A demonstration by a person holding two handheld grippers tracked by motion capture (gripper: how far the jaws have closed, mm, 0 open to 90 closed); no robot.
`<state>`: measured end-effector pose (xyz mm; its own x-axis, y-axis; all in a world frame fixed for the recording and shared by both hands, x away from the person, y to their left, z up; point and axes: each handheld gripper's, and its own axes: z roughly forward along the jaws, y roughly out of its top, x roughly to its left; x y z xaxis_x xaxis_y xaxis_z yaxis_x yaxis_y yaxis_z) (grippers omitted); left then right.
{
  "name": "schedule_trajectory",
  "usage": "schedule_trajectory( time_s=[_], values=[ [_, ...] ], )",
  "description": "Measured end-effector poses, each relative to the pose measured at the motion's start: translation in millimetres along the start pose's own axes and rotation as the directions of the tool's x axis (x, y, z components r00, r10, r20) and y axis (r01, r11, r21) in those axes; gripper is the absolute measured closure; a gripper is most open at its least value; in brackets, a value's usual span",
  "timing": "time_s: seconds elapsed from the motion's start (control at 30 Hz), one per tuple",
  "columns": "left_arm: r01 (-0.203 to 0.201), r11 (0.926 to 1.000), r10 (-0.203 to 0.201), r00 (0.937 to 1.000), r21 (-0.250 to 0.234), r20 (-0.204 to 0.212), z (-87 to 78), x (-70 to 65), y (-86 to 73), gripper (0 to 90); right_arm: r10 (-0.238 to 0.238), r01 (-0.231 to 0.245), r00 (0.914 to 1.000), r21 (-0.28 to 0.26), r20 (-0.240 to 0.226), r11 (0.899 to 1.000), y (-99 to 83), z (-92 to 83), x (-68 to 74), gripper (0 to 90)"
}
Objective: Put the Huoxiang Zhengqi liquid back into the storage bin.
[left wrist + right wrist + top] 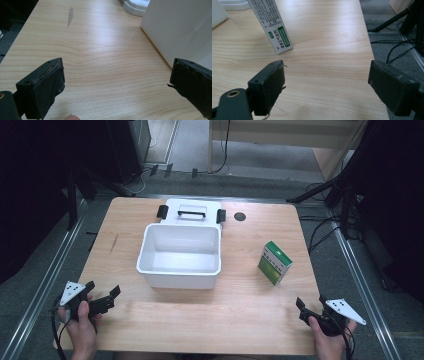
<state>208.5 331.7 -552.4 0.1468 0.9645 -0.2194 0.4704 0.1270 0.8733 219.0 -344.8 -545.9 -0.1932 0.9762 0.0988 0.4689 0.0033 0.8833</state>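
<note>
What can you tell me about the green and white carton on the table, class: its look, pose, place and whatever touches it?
The green and white carton is a small rectangular box, cardboard by its look, with a green top and a white side with green panels and fine print. It stands upright and closed on the wooden table, to the right of the white bin and apart from it. Only the table touches it; the right gripper waits nearer the table's edge, fingers open.

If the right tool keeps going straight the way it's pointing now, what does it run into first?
Probably nothing soon. The right tool is open and looks along bare table. The green and white box stands left of that line, so it would likely pass beside it, though depth is hard to judge.
</note>
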Motion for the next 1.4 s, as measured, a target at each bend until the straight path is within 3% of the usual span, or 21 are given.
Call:
schedule_trajectory(
  time_s=[0.3, 0.5, 0.63, 0.83, 0.93, 0.97, 1.0, 1.17, 1.2, 1.23, 1.4],
  values=[
    [0.006, 0.9999, -0.007, 0.9999, -0.012, -0.009, -0.9, 0.1, -0.4, 0.2, -0.037, 0.037, 0.9993, 0.012, -0.011, 0.999, -0.1, 0.8, 3.3, 20.6],
    [0.007, 0.9999, -0.007, 0.9999, -0.015, -0.010, -1.2, 0.0, -0.6, 0.1, -0.064, 0.065, 0.9978, 0.049, -0.018, 0.997, 1.2, 3.3, 6.7, 21.4],
    [0.007, 0.9999, -0.007, 1.0000, -0.014, -0.007, -1.5, 0.4, -0.7, 0.1, -0.028, 0.031, 0.9985, 0.065, -0.047, 0.997, 7.1, 3.9, 8.3, 21.4],
    [0.010, 0.9999, -0.010, 0.9999, -0.010, -0.003, -1.3, 1.0, -0.5, 0.2, -0.067, 0.074, 0.9958, 0.112, -0.062, 0.991, 16.0, 9.0, 14.5, 21.3],
    [0.010, 0.9999, -0.010, 0.9999, -0.011, 0.000, -1.3, 1.4, -0.5, 0.2, -0.090, 0.100, 0.9935, 0.151, -0.070, 0.983, 22.1, 13.1, 16.6, 21.0],
    [0.014, 0.9998, -0.014, 0.9999, -0.012, -0.001, -1.2, 1.5, -0.5, 0.1, -0.097, 0.109, 0.9927, 0.187, -0.072, 0.976, 27.9, 15.6, 17.4, 20.7],
    [0.014, 0.9998, -0.014, 0.9999, -0.012, -0.001, -1.2, 1.5, -0.5, 0.2, -0.097, 0.109, 0.9927, 0.187, -0.072, 0.976, 27.9, 15.6, 17.4, 20.7],
    [0.018, 0.9998, -0.018, 0.9998, -0.012, 0.000, -1.1, 1.5, -0.5, 0.1, -0.121, 0.141, 0.9881, 0.247, -0.096, 0.959, 43.2, 19.2, 18.3, 20.4],
    [0.017, 0.9998, -0.017, 0.9999, -0.005, 0.002, -1.3, 1.7, -0.5, 0.1, -0.119, 0.144, 0.9872, 0.272, -0.106, 0.952, 47.5, 21.1, 18.2, 20.4],
    [0.017, 0.9998, -0.017, 0.9999, -0.005, 0.002, -1.3, 1.7, -0.5, 0.1, -0.119, 0.144, 0.9872, 0.272, -0.106, 0.952, 47.5, 21.1, 18.2, 20.4],
    [0.015, 0.9999, -0.015, 0.9999, -0.004, 0.004, -1.6, 1.5, -0.8, 0.1, -0.135, 0.167, 0.9841, 0.349, -0.115, 0.922, 55.7, 26.8, 17.6, 19.6]
  ],
)
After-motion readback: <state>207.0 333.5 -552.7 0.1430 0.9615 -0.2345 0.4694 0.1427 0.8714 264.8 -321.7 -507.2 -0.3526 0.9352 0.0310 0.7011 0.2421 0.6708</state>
